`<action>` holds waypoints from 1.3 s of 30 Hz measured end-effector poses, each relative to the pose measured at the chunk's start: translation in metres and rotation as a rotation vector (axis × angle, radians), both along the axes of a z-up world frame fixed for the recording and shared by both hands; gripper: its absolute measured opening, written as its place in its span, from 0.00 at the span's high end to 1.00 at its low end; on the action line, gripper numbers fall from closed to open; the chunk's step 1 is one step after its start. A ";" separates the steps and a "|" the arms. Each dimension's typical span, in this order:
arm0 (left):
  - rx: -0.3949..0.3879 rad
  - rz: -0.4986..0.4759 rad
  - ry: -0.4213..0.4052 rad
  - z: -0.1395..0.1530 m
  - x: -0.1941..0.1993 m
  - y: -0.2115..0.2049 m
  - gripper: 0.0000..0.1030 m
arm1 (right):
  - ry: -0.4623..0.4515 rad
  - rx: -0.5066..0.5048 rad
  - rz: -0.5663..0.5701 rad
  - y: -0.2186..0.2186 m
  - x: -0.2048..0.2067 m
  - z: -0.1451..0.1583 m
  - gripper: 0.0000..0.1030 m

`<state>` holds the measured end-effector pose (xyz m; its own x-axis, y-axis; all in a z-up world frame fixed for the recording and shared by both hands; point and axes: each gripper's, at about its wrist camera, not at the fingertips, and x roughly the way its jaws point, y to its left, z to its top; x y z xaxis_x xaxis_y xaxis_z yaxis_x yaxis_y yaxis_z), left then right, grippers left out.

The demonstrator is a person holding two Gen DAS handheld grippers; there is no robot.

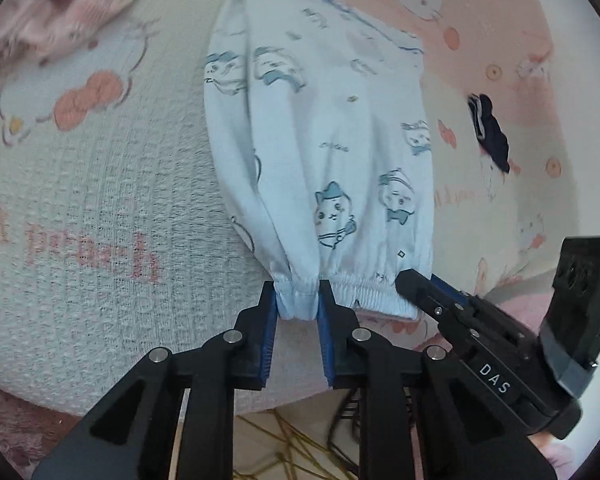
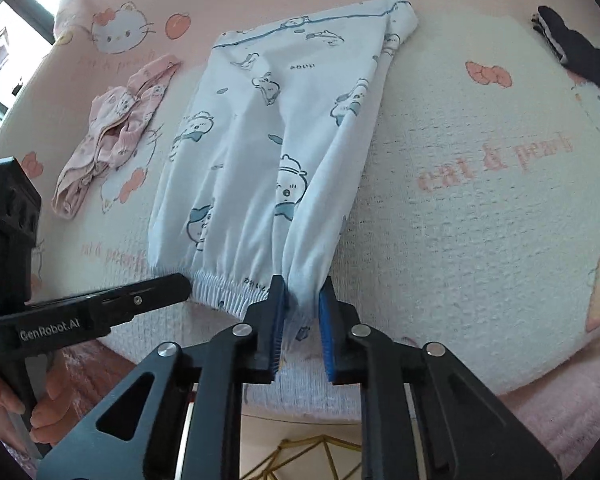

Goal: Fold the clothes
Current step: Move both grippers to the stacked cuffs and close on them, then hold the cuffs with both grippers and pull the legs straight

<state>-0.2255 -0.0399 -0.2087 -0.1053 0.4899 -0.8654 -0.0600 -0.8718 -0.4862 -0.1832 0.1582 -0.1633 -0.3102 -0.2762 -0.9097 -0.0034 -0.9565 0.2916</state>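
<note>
Now we look at a pair of light blue trousers that lies flat on a bed cover, with the elastic waistband toward us at the near edge of the bed. The cloth has a print of small cartoon animals in blue. The bed cover is white and pink, with cats, peaches and pink words on it.

We see the left gripper at one corner of the waistband. Its two jaws stand narrow, and the blue pads press a bunched piece of the waistband between them, so this claw holds the trousers. The right gripper is at the other corner of the same waistband. Its jaws are also narrow, and a gathered fold of the light blue cloth sits between its pads, so it holds the trousers too. Both grippers point downward onto the bed edge, and the waistband stretches between them.

In the right wrist view a hand holds the handle of the left gripper at the lower left of the picture.

A pink garment lies crumpled on the bed cover to the left of the trousers, apart from them. A dark garment lies well apart on the right side, near the far edge of the cover. Below the bed edge we see a piece of floor with yellow lines.
</note>
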 end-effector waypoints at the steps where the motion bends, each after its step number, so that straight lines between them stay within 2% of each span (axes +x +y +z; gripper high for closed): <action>1: 0.006 0.003 0.004 0.002 0.003 0.000 0.81 | 0.004 0.004 0.004 0.000 0.002 0.003 0.87; 11: 0.020 -0.016 -0.005 -0.003 0.028 0.001 0.81 | -0.009 -0.013 0.013 0.009 0.031 0.012 0.88; 15: -0.018 -0.057 -0.030 -0.013 0.035 0.008 0.81 | -0.043 -0.003 0.038 0.009 0.042 0.005 0.88; 18: -0.026 -0.066 -0.050 -0.015 0.030 0.009 0.72 | -0.079 0.001 0.036 0.010 0.040 -0.004 0.86; 20: -0.011 -0.035 -0.027 -0.004 0.027 -0.003 0.70 | -0.093 -0.044 0.008 0.018 0.040 -0.002 0.83; 23: -0.048 0.008 0.092 0.024 0.018 -0.024 0.70 | -0.036 -0.069 -0.020 0.033 0.041 0.021 0.79; 25: -0.050 0.002 0.153 0.037 0.005 -0.028 0.70 | 0.043 -0.041 -0.036 0.042 0.037 0.044 0.78; 26: -0.055 -0.022 0.163 0.038 -0.005 -0.026 0.72 | 0.068 -0.023 -0.041 0.045 0.033 0.051 0.77; 27: -0.063 -0.049 0.168 0.038 -0.015 -0.023 0.80 | 0.094 -0.004 -0.045 0.048 0.028 0.059 0.77; 28: -0.067 -0.069 0.165 0.036 -0.022 -0.021 0.84 | 0.113 0.007 -0.043 0.048 0.023 0.063 0.77; 29: -0.074 -0.086 0.150 0.030 -0.029 -0.019 0.84 | 0.125 0.009 -0.031 0.046 0.017 0.064 0.77; 32: -0.080 -0.119 0.095 0.010 -0.047 -0.011 0.85 | 0.118 -0.066 0.052 0.020 0.002 0.053 0.75; 34: -0.015 -0.089 0.053 -0.001 -0.050 -0.015 0.85 | 0.090 -0.117 0.122 -0.003 -0.007 0.039 0.75; 35: 0.021 -0.070 0.033 -0.006 -0.050 -0.017 0.85 | 0.068 -0.109 0.152 -0.016 -0.011 0.030 0.75; 37: 0.080 -0.038 0.002 -0.014 -0.051 -0.022 0.85 | 0.007 -0.017 0.178 -0.036 -0.017 0.007 0.75; 38: 0.094 -0.032 -0.003 -0.015 -0.051 -0.024 0.85 | -0.027 0.024 0.164 -0.038 -0.018 -0.003 0.75; 39: 0.106 -0.030 -0.006 -0.016 -0.053 -0.025 0.85 | -0.052 0.024 0.136 -0.036 -0.019 -0.008 0.77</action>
<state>-0.2781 -0.0645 -0.2247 -0.0844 0.5812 -0.8093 -0.0821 -0.8135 -0.5757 -0.2021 0.1226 -0.1715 -0.2231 -0.2906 -0.9305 0.1124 -0.9558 0.2715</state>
